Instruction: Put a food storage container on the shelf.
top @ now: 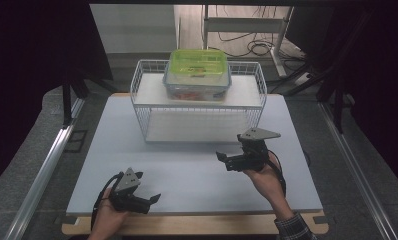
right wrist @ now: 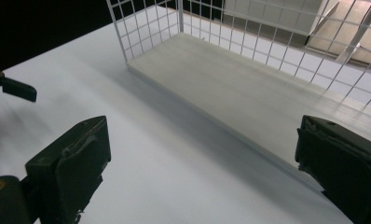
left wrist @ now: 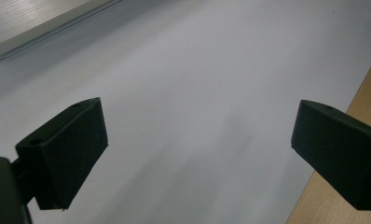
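Observation:
A white wire rack (top: 198,107) with two shelves stands at the back middle of the white table (top: 187,175). On its upper shelf rests a clear plastic box with a green lid (top: 197,72). My left gripper (top: 147,188) hovers near the table's front left edge, open and empty; the left gripper view has its jaws wide apart (left wrist: 197,126) over bare tabletop. My right gripper (top: 224,160) is held in front of the rack's right end, pointing left, open and empty. In the right gripper view its jaws (right wrist: 202,140) frame the rack's lower shelf (right wrist: 249,88).
A wooden board (top: 197,225) sticks out under the table's front edge, also seen as a wooden strip (left wrist: 346,154). Metal rails run along both sides of the floor. Cables and a stand lie behind the rack. A black tip of the other gripper (right wrist: 18,89) shows at left.

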`<move>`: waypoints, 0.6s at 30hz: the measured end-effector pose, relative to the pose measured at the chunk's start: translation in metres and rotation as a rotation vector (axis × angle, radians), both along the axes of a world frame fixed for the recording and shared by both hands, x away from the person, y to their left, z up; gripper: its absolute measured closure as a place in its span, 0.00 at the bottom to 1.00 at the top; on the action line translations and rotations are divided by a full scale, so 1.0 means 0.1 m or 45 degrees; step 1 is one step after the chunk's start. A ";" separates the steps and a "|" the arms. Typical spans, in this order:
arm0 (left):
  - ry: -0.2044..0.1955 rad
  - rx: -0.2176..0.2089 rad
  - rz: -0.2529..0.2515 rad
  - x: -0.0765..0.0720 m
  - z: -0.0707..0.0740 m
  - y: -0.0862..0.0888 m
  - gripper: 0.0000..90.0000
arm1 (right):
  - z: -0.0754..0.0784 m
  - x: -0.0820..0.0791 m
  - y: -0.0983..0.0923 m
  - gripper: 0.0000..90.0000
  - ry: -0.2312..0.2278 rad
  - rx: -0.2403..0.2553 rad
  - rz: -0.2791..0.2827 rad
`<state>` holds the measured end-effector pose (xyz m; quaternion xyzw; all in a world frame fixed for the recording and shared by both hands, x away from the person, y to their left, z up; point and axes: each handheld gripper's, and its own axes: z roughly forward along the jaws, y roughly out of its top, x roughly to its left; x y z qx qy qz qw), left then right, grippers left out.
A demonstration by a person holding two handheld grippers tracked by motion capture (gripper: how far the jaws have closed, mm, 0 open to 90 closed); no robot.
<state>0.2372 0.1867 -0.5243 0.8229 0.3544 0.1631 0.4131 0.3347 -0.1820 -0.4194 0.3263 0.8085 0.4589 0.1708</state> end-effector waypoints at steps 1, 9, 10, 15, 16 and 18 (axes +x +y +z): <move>-0.001 0.001 -0.001 0.00 0.00 0.00 0.04 | -0.01 -0.01 0.00 0.04 0.000 -0.004 -0.001; 0.005 0.000 -0.001 0.00 0.00 0.00 0.04 | -0.11 -0.05 -0.06 0.04 0.019 -0.027 0.000; 0.006 0.000 -0.001 0.00 0.00 0.00 0.04 | -0.12 -0.05 -0.06 0.04 0.021 -0.032 -0.001; 0.007 0.002 -0.001 0.00 -0.01 0.00 0.04 | -0.17 -0.08 -0.10 0.04 0.024 -0.057 0.007; 0.008 0.002 -0.002 0.00 -0.01 0.00 0.04 | -0.18 -0.08 -0.10 0.03 0.022 -0.066 0.011; 0.008 0.001 -0.002 0.00 -0.01 0.00 0.04 | -0.21 -0.11 -0.12 0.03 0.028 -0.080 0.009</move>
